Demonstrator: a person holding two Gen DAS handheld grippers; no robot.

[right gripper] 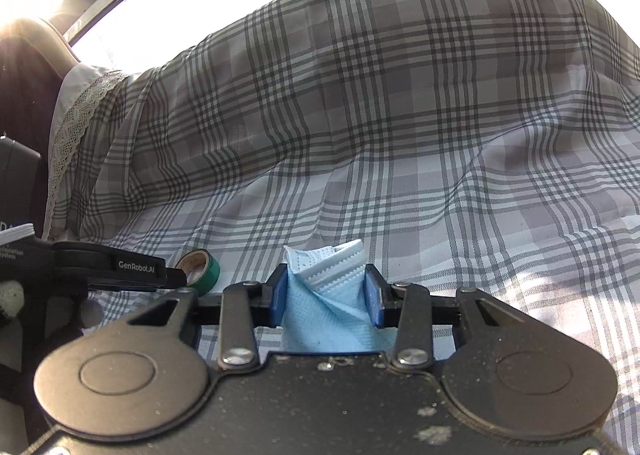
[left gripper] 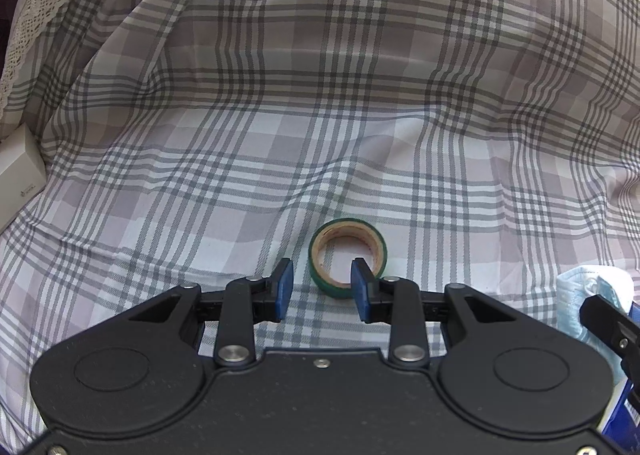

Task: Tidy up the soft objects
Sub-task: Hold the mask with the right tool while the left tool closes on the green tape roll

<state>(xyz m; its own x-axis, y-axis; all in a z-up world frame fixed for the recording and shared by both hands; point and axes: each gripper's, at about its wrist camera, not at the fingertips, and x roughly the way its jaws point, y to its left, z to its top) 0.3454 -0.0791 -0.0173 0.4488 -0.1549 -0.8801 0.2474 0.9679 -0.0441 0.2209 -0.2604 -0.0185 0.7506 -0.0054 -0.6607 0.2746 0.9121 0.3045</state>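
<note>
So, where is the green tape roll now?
The green tape roll lies on the plaid cloth, in the left wrist view, just ahead of the left tool, one finger in its hole.

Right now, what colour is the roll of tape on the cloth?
Green outside, with a tan cardboard core: the roll of tape shows best in the left wrist view.

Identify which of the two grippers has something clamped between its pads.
The right gripper: its pads squeeze a crumpled blue face mask. The left gripper holds nothing; the green tape roll lies on the cloth beyond it.

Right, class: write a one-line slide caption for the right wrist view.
Right gripper pinches a crumpled blue face mask above the checked cloth.
</note>
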